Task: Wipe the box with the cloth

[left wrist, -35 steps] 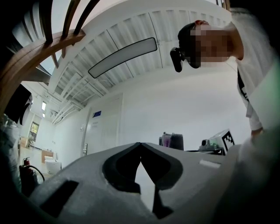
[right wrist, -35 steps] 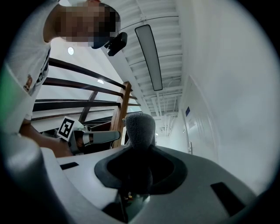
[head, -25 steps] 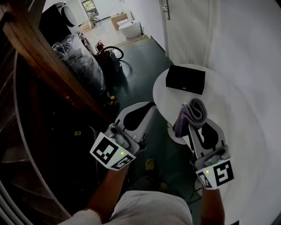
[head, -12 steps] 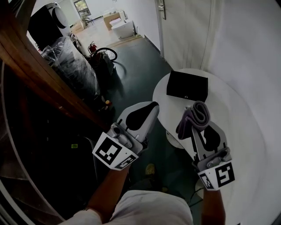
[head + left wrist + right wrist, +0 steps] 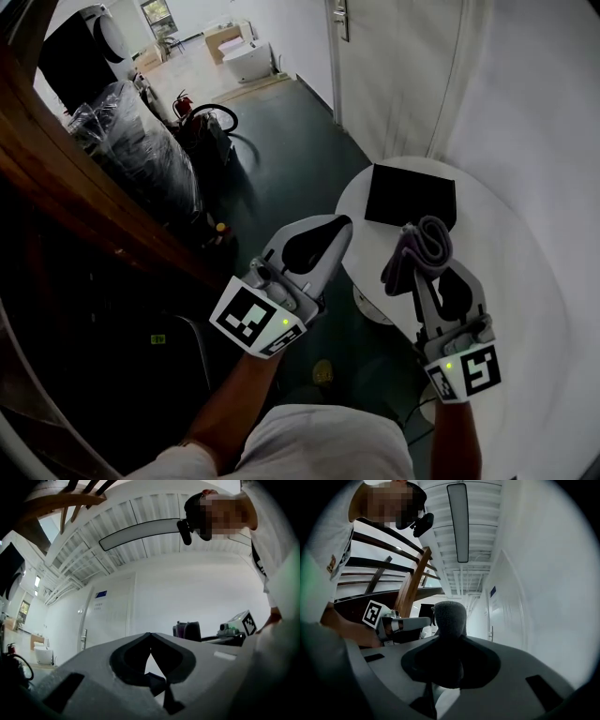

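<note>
Right hand-held gripper [image 5: 419, 268] pinching folded grey cloth [image 5: 429, 241]; black box [image 5: 410, 197] just ahead on round white tabletop [image 5: 492, 248]. Left hand-held gripper [image 5: 335, 228] pressed together, beside tabletop edge.

Cloth [image 5: 427, 239] low end buried in R gripper [image 5: 424, 267] jaws, table [image 5: 370, 246] near edge hidden behind it, rt side lost in glare.

A round white table [image 5: 506, 244] stands by a white wall [image 5: 539, 75], with a white door [image 5: 380, 80] beyond its far edge. Dark green floor [image 5: 281, 150] spreads off its left edge toward a wooden stair rail [image 5: 75, 178]. Overhead, a strip lamp [image 5: 458, 522] glows.
</note>
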Available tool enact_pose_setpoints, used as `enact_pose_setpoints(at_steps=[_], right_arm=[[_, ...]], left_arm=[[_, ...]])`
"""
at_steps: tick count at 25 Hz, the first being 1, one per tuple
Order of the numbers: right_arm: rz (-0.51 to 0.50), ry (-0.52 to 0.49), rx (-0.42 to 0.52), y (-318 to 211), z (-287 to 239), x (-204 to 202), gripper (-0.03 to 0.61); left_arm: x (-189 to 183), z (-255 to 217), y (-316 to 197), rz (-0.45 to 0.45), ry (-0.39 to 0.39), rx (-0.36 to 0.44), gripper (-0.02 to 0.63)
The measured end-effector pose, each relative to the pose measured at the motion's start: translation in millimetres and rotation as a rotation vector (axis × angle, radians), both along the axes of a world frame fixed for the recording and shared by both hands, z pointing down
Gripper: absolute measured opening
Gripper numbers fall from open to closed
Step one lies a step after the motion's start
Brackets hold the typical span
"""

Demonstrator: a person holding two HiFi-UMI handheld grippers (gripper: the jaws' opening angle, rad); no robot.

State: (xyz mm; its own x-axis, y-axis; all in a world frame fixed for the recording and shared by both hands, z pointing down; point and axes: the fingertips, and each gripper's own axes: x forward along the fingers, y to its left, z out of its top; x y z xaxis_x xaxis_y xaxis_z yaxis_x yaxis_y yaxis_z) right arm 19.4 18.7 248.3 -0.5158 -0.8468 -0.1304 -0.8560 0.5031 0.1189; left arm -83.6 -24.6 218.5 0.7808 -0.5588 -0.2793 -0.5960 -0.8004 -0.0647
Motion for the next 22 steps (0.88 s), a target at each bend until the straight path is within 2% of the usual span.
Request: enact_pose_setpoints(at_steps=[5, 12, 22], right_arm=[[0.040, 0.019, -0.015, -23, 11, -11, 0.095], [0.091, 0.051, -0.036, -50, 20, -4, 0.095], [0.128, 0.115, -0.055, -88, 41, 17, 0.095]], left_arm=[[-8, 14, -29, 0.027, -0.015, -0.015, 0.015], [-6, 27, -65, 0.041, -0.024, -0.048, 0.015], [22, 53, -113, 0.037, -0.069, -0.107, 0.015]])
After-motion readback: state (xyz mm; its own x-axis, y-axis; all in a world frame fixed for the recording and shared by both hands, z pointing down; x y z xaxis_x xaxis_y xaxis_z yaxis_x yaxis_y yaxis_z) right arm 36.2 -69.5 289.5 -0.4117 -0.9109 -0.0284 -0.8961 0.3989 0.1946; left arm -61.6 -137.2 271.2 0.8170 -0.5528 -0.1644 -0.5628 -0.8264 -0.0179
